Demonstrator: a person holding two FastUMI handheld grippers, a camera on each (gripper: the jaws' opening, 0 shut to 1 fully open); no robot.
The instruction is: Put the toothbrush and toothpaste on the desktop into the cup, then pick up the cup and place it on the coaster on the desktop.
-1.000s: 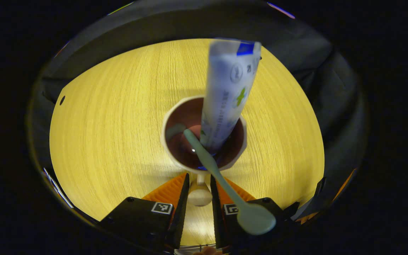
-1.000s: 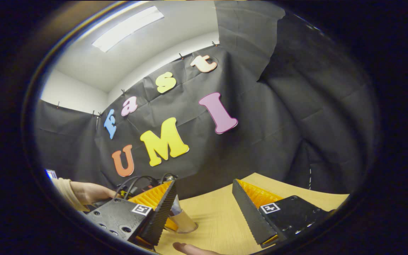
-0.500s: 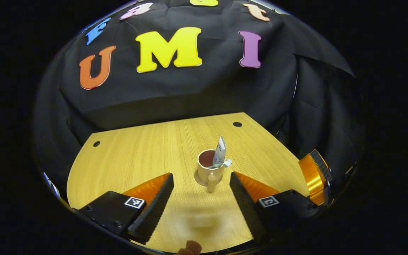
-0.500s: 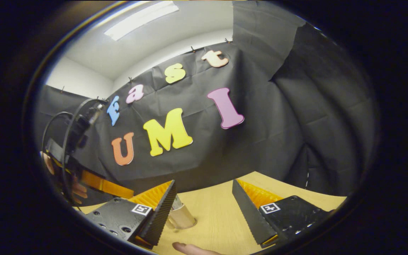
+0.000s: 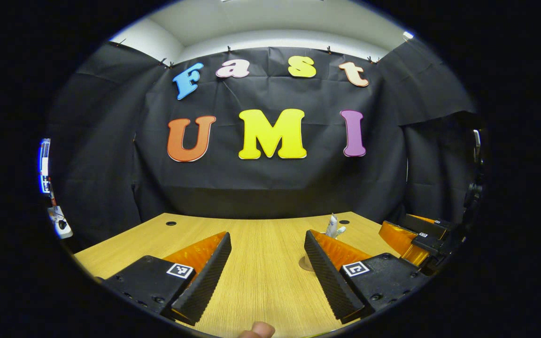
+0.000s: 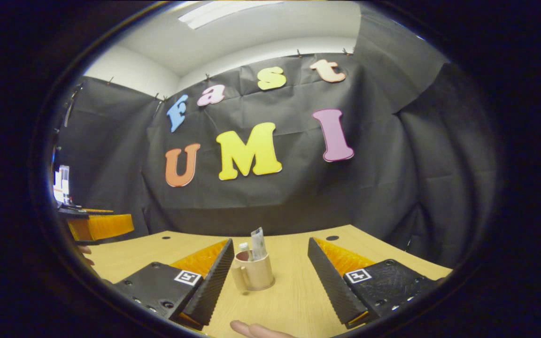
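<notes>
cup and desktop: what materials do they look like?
Cup: looks like glazed ceramic or maybe matte plastic. It has a thick beige wall with a handle, a dark reddish inside and only a soft sheen, so I can't settle which.
Desktop: wood-look laminate or veneer. It shows a fine, even, straight grain with a flat, low-gloss surface.

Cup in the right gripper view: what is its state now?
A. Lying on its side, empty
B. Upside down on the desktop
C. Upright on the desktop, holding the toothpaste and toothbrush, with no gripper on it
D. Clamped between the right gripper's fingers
C: the cup stands upright on the desktop, the toothpaste and toothbrush sticking out of it, and the right gripper is open, its fingers apart from it.
</notes>
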